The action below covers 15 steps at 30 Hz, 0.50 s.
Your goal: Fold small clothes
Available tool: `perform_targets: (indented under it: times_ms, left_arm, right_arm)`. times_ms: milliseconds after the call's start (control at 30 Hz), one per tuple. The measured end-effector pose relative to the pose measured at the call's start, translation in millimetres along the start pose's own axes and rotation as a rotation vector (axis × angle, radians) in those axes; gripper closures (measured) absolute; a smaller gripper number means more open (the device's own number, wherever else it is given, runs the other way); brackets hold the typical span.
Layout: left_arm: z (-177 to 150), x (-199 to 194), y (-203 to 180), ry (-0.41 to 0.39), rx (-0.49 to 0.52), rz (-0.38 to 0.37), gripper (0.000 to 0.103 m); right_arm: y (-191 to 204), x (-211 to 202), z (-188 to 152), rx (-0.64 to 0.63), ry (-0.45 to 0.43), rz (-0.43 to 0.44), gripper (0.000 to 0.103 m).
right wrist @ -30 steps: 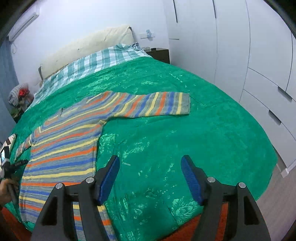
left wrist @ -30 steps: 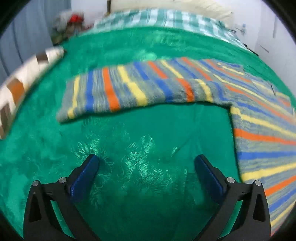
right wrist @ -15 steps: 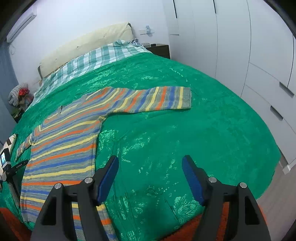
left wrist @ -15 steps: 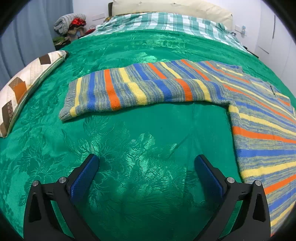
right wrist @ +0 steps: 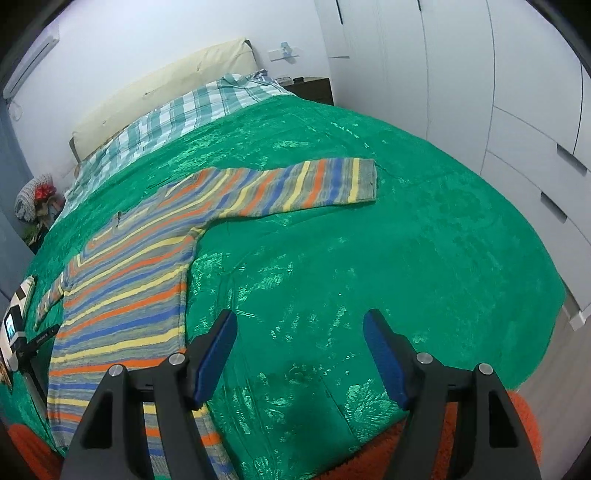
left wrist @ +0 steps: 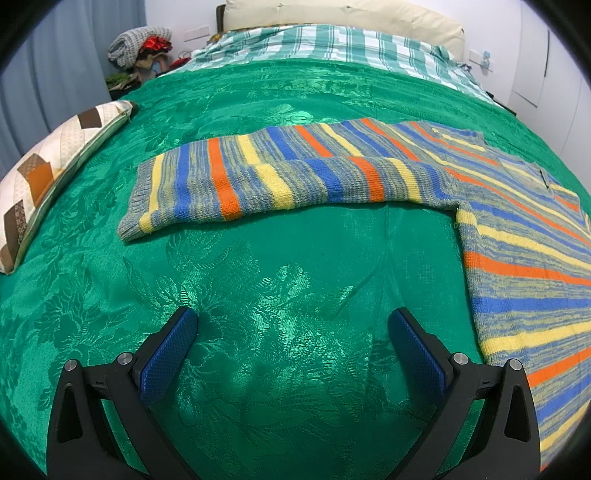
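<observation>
striped sweater [left wrist: 295, 177] spread flat on green bedspread [left wrist: 258, 288], both grippers open and empty above it

left gripper [left wrist: 293, 325] jaws wide apart, blue pads [left wrist: 166, 354] over bare bedspread, nothing between them; sweater's sleeve lies stretched out beyond the fingertips, body runs off to the right of that view. right gripper [right wrist: 299, 325] jaws also apart, empty, over bare bedspread near the bed's foot edge; sweater [right wrist: 122, 295] body just left of its left finger, other sleeve extended well ahead. patchwork cushion [left wrist: 48, 173] at bedspread's left edge, plaid sheet [left wrist: 332, 44] and cream pillow [left wrist: 343, 14] at the head, white wardrobe [right wrist: 480, 92] on the right
</observation>
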<state>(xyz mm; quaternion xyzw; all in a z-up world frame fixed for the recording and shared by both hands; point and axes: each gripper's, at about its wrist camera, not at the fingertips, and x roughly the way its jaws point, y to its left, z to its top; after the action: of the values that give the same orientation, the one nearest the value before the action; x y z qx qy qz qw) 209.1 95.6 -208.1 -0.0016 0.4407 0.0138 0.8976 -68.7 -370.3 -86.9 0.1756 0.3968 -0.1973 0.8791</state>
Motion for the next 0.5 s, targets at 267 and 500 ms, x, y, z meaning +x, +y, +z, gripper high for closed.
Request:
perform_targets:
  times_ms: [267,500]
  left_arm:
    - [0.0,0.0,0.0,0.000,0.000,0.000,0.000]
    - [-0.1,0.1,-0.1,0.000,0.000,0.000,0.000]
  right_arm:
    - [1.7,0.2,-0.8,-0.003,0.004,-0.005,0.032]
    - [0.6,-2.1,-1.1,-0.001,0.003,-0.006,0.032]
